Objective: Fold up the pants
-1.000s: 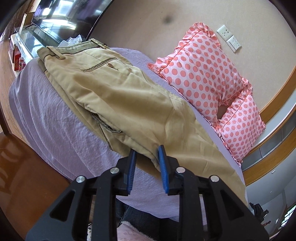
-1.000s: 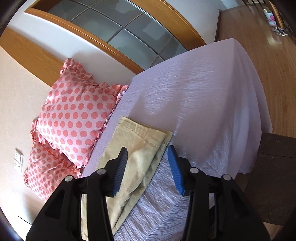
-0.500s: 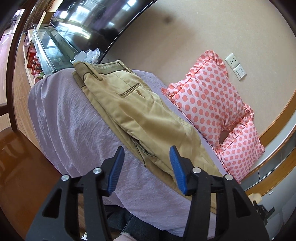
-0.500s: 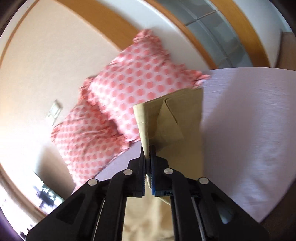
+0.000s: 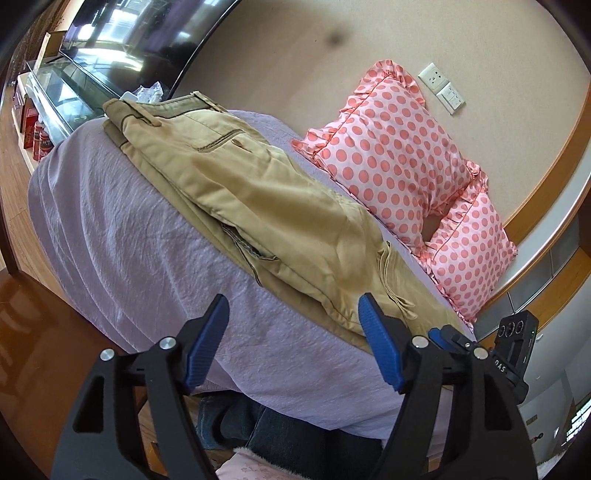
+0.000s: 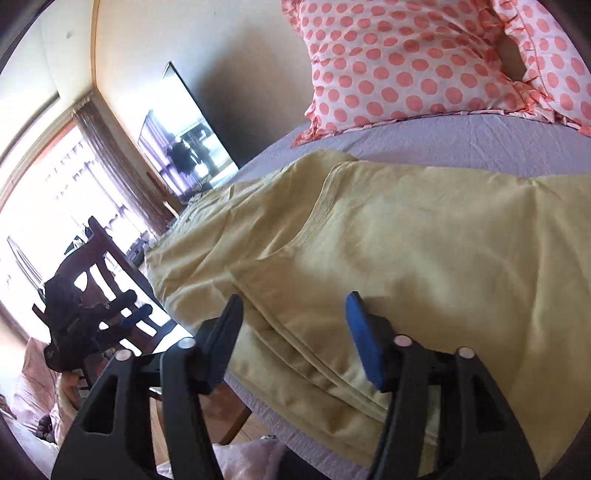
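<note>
Khaki pants (image 5: 243,192) lie on a lilac bed sheet (image 5: 122,236), legs folded over toward the waistband, which is at the far left. In the right wrist view the pants (image 6: 406,258) fill the middle, with the hem edge lying across the seat. My left gripper (image 5: 293,341) is open and empty, hovering over the sheet just in front of the pants' near edge. My right gripper (image 6: 293,336) is open and empty, just above the folded fabric. The right gripper's body also shows in the left wrist view (image 5: 513,343) at the right.
Two pink polka-dot pillows (image 5: 399,155) lean against the wall behind the pants. A TV (image 5: 140,33) and a glass cabinet (image 5: 55,99) stand beyond the bed's far left end. A dark wooden chair (image 6: 107,291) stands by the bed's near side.
My right gripper carried the leg hems over the pants, let go and opened. My left gripper released the fabric, opened and drew back from the pants' edge.
</note>
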{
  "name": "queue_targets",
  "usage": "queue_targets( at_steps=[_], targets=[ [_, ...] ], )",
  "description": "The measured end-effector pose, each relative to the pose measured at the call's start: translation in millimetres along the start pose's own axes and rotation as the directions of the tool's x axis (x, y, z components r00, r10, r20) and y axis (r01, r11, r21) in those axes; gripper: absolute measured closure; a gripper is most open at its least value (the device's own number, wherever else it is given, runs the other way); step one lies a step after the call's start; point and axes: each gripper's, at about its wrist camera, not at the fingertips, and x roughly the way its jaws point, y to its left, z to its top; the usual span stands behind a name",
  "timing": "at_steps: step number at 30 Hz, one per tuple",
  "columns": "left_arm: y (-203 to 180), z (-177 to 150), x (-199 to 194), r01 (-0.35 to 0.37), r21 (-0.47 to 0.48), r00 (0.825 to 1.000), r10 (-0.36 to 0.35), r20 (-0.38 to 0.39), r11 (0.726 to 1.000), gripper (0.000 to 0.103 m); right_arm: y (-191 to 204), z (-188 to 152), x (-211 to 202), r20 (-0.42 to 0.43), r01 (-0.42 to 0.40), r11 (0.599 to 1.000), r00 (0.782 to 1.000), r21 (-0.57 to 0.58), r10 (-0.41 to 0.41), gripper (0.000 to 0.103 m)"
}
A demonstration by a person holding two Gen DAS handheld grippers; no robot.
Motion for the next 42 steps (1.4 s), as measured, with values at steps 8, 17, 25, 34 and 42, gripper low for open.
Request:
queue_targets(
  at_steps=[8,17,25,34,42],
  targets=[
    [-4,-1,22,0.0,-0.002,0.999,0.0,-0.037,1.0,0.031,-25,0,-18,0.059,0.042,0.993,0.997,0.112,-0.049,0.028],
    [-6,15,35,-0.031,-0.025,0.999,0.03,-0.042,0.999,0.024,-25,-3,-18,0.071,0.028,0.992,0.997,0.123,-0.037,0.027],
    [2,31,33,-0.021,-0.118,0.998,0.013,-0.065,0.993,0.023,-26,-4,-17,0.075,0.02,0.992,0.997,0.124,-0.03,0.025],
    [3,46,27,-0.037,-0.118,0.999,0.034,-0.027,0.992,0.024,-26,-6,-18,0.082,0.012,0.993,0.996,0.115,-0.022,0.025],
    [40,79,30,-0.069,-0.24,0.997,0.078,0.029,0.968,0.025,-27,-7,-20,0.091,0.004,0.993,0.996,0.114,-0.014,0.024]
  ],
)
